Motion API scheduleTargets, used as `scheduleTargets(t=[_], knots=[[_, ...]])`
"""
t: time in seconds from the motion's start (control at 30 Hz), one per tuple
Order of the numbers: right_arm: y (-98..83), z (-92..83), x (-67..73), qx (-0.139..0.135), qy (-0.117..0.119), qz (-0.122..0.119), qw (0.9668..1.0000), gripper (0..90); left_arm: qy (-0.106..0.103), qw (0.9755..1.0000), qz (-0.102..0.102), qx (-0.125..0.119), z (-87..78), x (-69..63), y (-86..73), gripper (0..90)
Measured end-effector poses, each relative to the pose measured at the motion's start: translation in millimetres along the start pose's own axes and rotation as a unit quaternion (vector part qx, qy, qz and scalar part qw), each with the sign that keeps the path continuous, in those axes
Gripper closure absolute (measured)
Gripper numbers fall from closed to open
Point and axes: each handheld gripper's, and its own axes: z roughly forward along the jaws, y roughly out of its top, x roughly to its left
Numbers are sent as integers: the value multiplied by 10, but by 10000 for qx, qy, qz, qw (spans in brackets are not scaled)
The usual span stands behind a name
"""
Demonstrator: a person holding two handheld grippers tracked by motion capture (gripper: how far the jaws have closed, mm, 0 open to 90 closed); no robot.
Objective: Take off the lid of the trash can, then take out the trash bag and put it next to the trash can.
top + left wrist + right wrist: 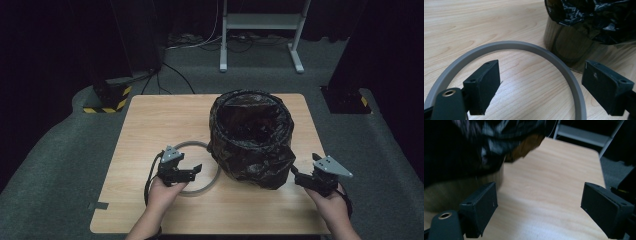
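We hover our left tool (pixel 192 170) released over the grey ring (pixel 214 177), which lies flat on the bench (pixel 150 120) near its front edge and touches the bin (pixel 251 137), so the jaws straddle nothing and the ring is free to be picked up. Our right tool (pixel 299 176) is also released, just beside the bin's right flank with nothing between its jaws, likely ready to steady the black bag (pixel 599 17) folded over the rim while the ring goes on
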Motion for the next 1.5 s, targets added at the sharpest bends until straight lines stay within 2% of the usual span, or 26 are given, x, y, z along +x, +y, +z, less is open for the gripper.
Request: scheduleTargets(t=[0.07,0.27,0.43,0.53,0.57,0.6,0.7,0.77,0.93,1.03,1.1,1.17,1.27,1.3,1.4,1.5], knots=[[47,-36,-9,-146,-50,-39,9999,135,-13,9999,-92,-106,-32,-3,30,153],[97,-120,-19,-363,-108,-45,9993,135,-105,9994,-122,-294,-104,-22,84,150],[166,-191,-47,-480,-146,-55,9987,133,-105,9987,-21,-493,-194,-93,173,152],[231,-217,-76,-538,-109,22,9985,133,-236,9973,56,-690,-239,-134,228,166],[254,-239,-66,-584,-152,-76,9982,130,-254,9962,66,-826,-269,-160,253,172],[254,-239,-66,-584,-152,-76,9982,130,-254,9962,66,-826,-269,-160,253,181],[303,-271,-71,-633,-205,-134,9977,129,-247,9950,273,-927,-293,-212,281,179],[365,-322,-80,-743,-228,-69,9970,129,-215,9941,346,-1006,-334,-250,293,171],[453,-398,-67,-888,-172,-44,9959,130,-191,9939,361,-1021,-385,-273,319,186],[525,-443,-35,-986,-118,-62,9950,130,-222,9933,186,-1120,-447,-259,344,186],[579,-476,-11,-1050,-77,-49,9944,130,-203,9918,143,-1254,-502,-268,374,182],[629,-506,23,-1120,-28,-36,9937,129,-200,9894,183,-1423,-557,-295,388,185],[705,-535,69,-1203,87,-12,9927,127,-249,9885,213,-1478,-582,-344,423,178],[758,-552,90,-1303,154,30,9914,131,-269,9880,197,-1507,-588,-359,439,176],[809,-569,100,-1374,205,54,9903,133,-373,9861,133,-1613,-603,-403,502,180],[882,-595,106,-1521,239,96,9880,147,-359,9841,241,-1724,-627,-466,574,198]])
